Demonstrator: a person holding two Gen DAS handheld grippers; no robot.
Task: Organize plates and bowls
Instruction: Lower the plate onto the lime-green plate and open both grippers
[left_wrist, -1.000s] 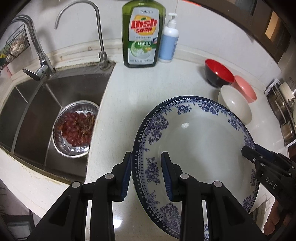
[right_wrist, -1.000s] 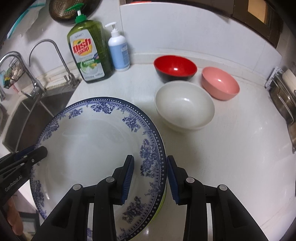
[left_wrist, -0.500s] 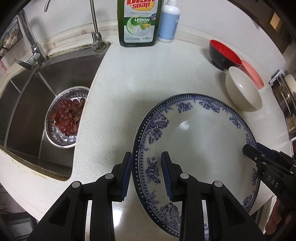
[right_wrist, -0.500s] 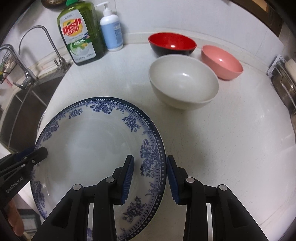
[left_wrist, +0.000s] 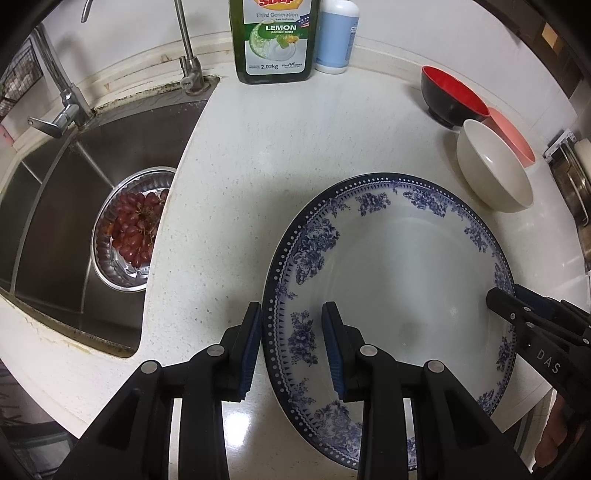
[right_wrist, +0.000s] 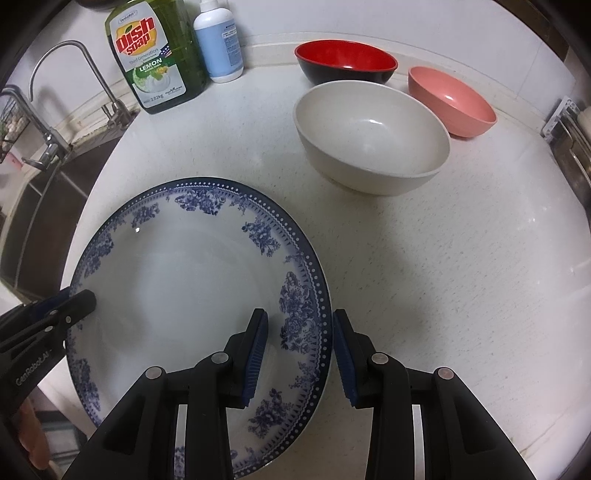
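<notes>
Left tool (left_wrist: 291, 349), right tool (right_wrist: 299, 352) gripping plate (right_wrist: 177, 280), speckled white countertop (right_wrist: 461, 266), sink (left_wrist: 74, 184)

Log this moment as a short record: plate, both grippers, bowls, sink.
plate: blue-patterned plate, held at opposite rims
left gripper: jaws clamped across the plate's left rim
right gripper: jaws clamped across the plate's right rim
bowls: cream bowl nearest the plate, red bowl and pink bowl behind it, all upright and empty
sink: metal bowl of red grapes inside
</notes>
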